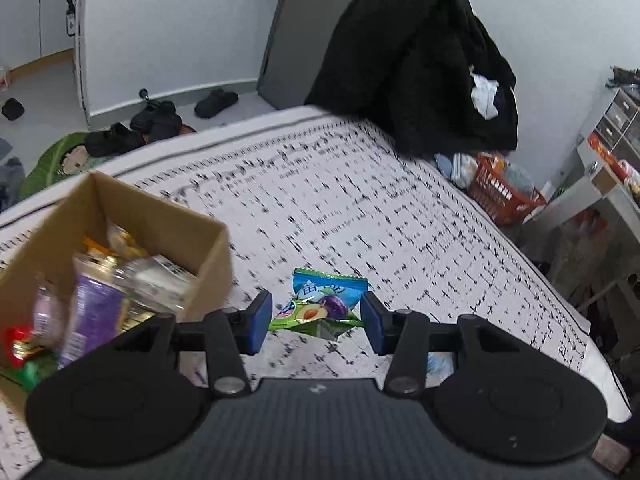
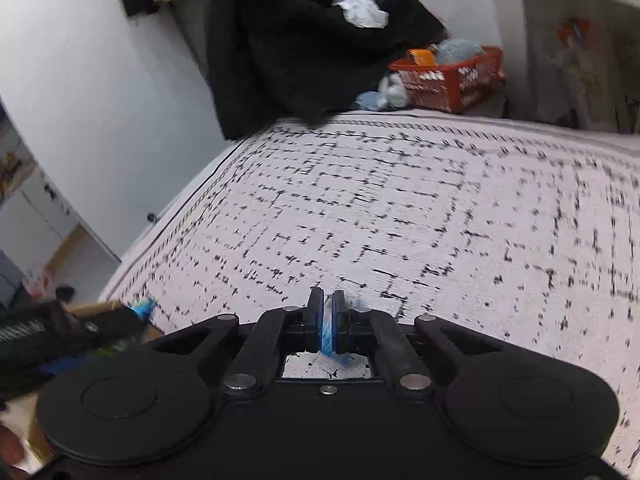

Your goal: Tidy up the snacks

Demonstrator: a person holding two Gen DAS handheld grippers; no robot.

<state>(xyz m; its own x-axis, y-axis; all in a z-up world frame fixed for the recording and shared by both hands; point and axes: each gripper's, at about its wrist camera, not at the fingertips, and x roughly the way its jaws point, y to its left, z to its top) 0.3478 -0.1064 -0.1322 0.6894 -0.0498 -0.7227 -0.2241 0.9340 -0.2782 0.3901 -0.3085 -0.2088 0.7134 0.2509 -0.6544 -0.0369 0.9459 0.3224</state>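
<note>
Your left tongs [image 1: 316,322] gape wide; plum candy packet [image 1: 326,300] sits between the pads on the bed [image 1: 360,200], long axis near-to-far; box [image 1: 132,216] just left; right tongs [image 2: 326,316] pinch a blue wrapper [image 2: 327,334].

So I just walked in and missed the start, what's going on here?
A person is sorting snacks on a bed with two handheld grippers. The left gripper is open around a plum candy packet lying on the bedspread, beside a cardboard box already holding snacks. The right gripper is shut on a blue wrapper.
</note>
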